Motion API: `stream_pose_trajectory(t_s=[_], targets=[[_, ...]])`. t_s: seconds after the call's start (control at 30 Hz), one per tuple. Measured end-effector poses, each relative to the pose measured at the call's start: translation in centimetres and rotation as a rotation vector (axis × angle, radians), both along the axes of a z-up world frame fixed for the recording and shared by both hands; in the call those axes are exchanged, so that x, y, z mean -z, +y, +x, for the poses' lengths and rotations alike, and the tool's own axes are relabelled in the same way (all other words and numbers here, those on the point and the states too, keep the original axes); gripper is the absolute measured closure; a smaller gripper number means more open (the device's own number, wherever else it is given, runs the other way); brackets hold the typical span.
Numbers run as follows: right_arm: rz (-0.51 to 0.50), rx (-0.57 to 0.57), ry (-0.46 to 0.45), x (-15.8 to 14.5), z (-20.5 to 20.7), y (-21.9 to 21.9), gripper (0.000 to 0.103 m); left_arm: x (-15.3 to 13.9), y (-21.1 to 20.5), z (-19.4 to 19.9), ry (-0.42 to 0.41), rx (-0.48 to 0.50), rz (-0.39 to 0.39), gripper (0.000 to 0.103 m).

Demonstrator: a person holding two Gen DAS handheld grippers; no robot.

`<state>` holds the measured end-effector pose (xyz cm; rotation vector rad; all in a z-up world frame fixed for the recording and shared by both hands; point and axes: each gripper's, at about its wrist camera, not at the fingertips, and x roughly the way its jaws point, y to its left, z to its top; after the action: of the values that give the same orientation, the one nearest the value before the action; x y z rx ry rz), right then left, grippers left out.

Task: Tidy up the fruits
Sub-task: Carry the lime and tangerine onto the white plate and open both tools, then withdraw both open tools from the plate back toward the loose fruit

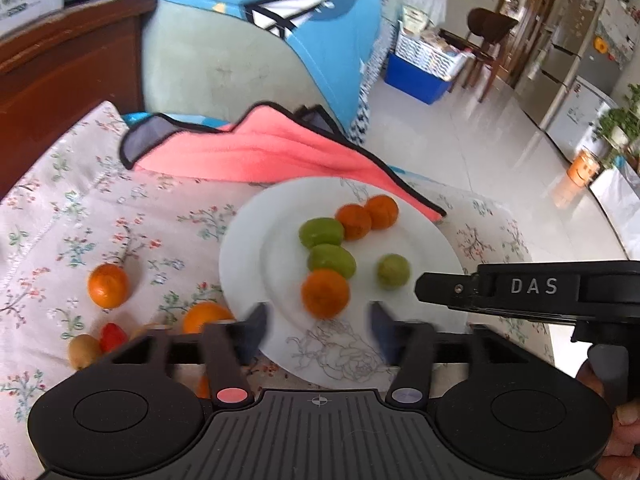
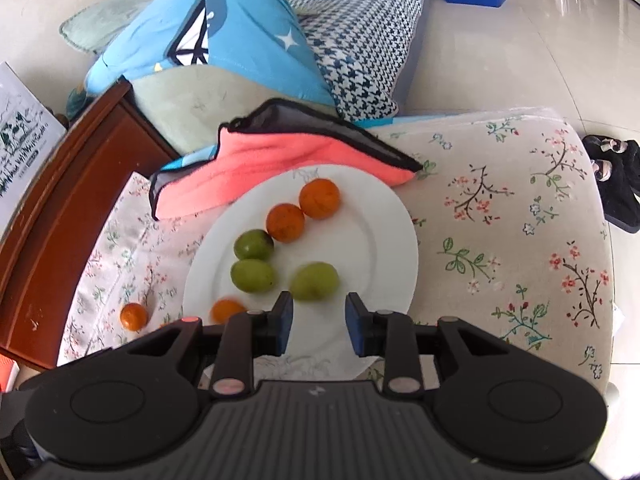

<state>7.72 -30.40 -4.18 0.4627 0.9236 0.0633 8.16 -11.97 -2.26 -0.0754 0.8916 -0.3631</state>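
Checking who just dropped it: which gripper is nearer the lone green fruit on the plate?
Right. The right gripper is open directly before the lone green fruit; the left gripper faces an orange beside it.

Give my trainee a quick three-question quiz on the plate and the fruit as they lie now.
1. How many fruits lie on the white plate, and in which colours?
2. True or false: the left hand-held gripper is shut on the nearest orange fruit.
3. Which lies partly over the plate's far rim: A, the pink cloth; B, a blue cushion; C, a slipper?

Key:
1. Six: three orange, three green.
2. False; its fingers stand apart with that fruit free on the plate ahead of them.
3. A.
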Motion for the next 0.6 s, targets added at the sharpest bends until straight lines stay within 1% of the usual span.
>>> stream_pose_trajectory(t_s=[0.03,0.13,0.17,0.2,0.33,0.4,0.53,0.6], targets=[[0.003,0.002,-0.007,-0.1,0.0,0.0,0.07,-0.2,0.1,-0.1,-0.012,-0.01,0.001,0.03],[0.004,0.005,-0.023,-0.3,-0.1,0.0,0.064,-0.8,0.5,-0.1,-0.018,-0.023,-0.01,0.02],[0.003,0.007,-0.023,-0.4,-0.2,0.0,0.06,-0.9,0.7,-0.1,-0.015,-0.027,-0.014,0.018],[0.002,0.01,-0.021,-0.4,-0.2,0.0,0.055,-0.9,0.8,0.0,-0.011,-0.035,-0.015,0.018],[-0.01,0.011,-0.026,-0.6,-0.3,0.0,0.049,-1.2,1.4,-0.1,-0.013,-0.058,0.0,0.015],[-0.024,0.016,-0.027,-0.8,-0.4,0.1,0.044,-1.4,1.6,-0.3,-0.023,-0.068,0.006,0.014],[-0.024,0.01,-0.031,-0.9,-0.6,0.1,0.042,-2.2,2.4,-0.7,-0.041,-0.093,-0.015,0.014],[-0.009,0.005,-0.029,-0.8,-0.8,0.1,0.039,-2.8,3.1,-0.9,-0.07,-0.096,-0.023,0.013]])
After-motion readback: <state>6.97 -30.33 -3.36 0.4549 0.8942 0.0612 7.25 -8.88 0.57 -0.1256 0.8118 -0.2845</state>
